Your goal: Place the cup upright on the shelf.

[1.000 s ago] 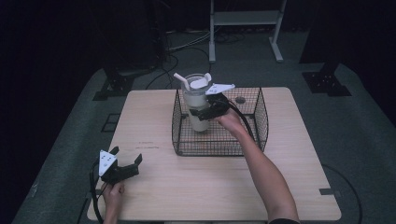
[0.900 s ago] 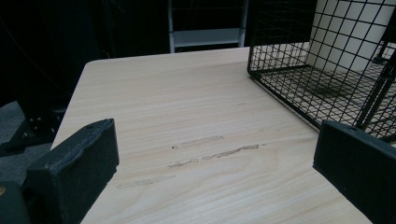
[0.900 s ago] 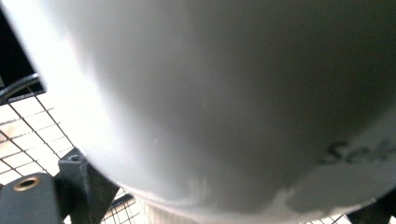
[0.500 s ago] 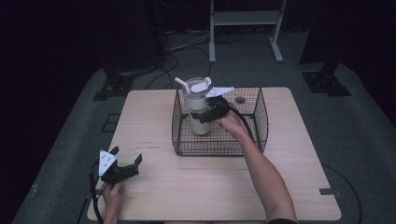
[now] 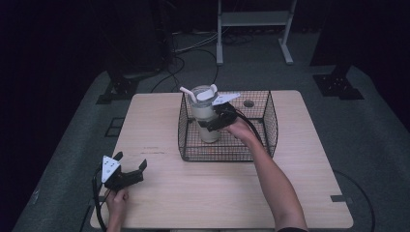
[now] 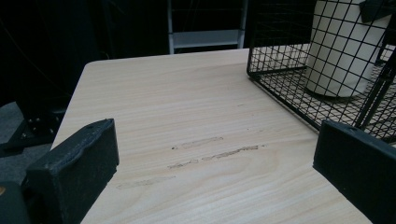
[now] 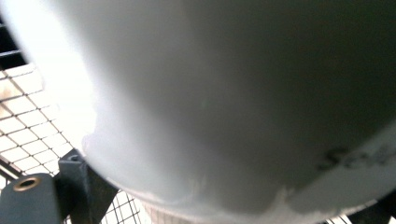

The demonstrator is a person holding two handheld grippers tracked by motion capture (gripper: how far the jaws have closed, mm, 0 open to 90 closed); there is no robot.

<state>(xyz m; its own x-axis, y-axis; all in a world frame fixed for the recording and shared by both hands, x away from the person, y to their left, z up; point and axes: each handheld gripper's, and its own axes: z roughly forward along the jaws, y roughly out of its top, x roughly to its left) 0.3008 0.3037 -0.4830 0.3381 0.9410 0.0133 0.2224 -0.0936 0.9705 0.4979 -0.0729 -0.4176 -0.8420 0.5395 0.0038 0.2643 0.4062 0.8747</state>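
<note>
White tumbler clamped by right tongs in wire basket, black lettering blurred, left tongs wide.

White lidded tumbler with straw, upright inside the black wire basket, near its left wall

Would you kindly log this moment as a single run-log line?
right gripper: shut on tumbler, upright inside wire basket | left gripper: open, idle, near table's front-left corner
</note>
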